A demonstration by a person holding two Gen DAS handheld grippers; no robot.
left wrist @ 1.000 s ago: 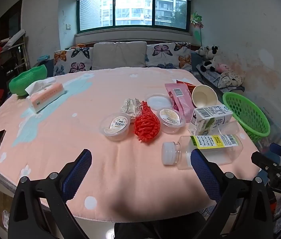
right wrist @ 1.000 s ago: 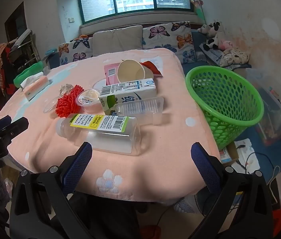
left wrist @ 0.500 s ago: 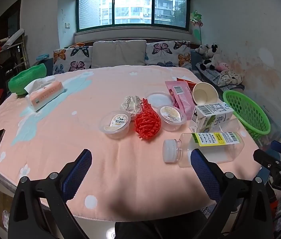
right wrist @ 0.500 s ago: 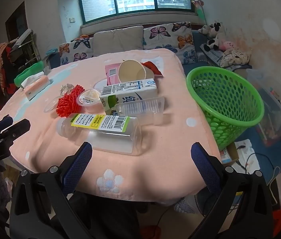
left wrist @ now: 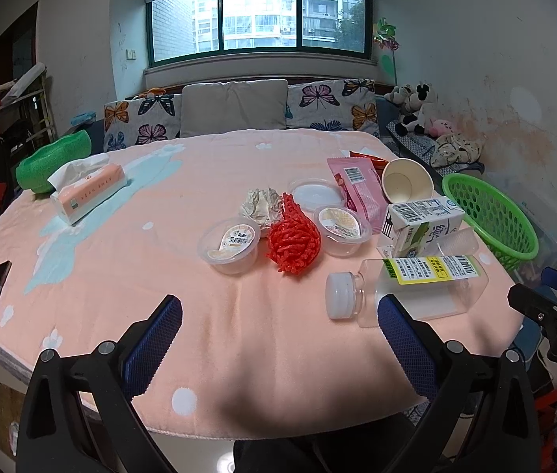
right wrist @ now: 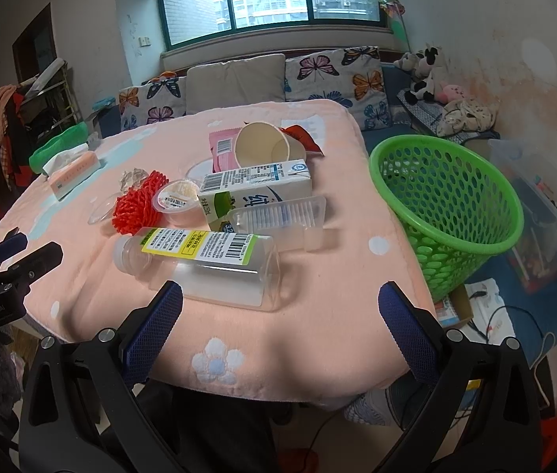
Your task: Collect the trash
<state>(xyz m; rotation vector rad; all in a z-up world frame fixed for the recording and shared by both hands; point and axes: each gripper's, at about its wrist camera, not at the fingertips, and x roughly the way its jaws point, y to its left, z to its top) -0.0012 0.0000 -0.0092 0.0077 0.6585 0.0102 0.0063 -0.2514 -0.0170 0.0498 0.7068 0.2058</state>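
The left gripper (left wrist: 278,339) hangs over the near edge of the pink cloth-covered table (left wrist: 215,299), blue-padded jaws spread wide and holding nothing. The right gripper (right wrist: 280,327) is likewise wide apart and empty, just short of a clear plastic bottle with a yellow-green label (right wrist: 203,264) lying on its side. Behind the bottle lie a clear ribbed plastic tray (right wrist: 278,215) and a white-and-green milk carton (right wrist: 254,187), with a tipped beige paper cup (right wrist: 262,148) and a pink snack wrapper (right wrist: 221,149) farther back. A red foam fruit net (left wrist: 294,238) sits between two clear plastic pudding cups (left wrist: 231,244). The round green plastic mesh basket (right wrist: 451,213) stands off the table's right edge.
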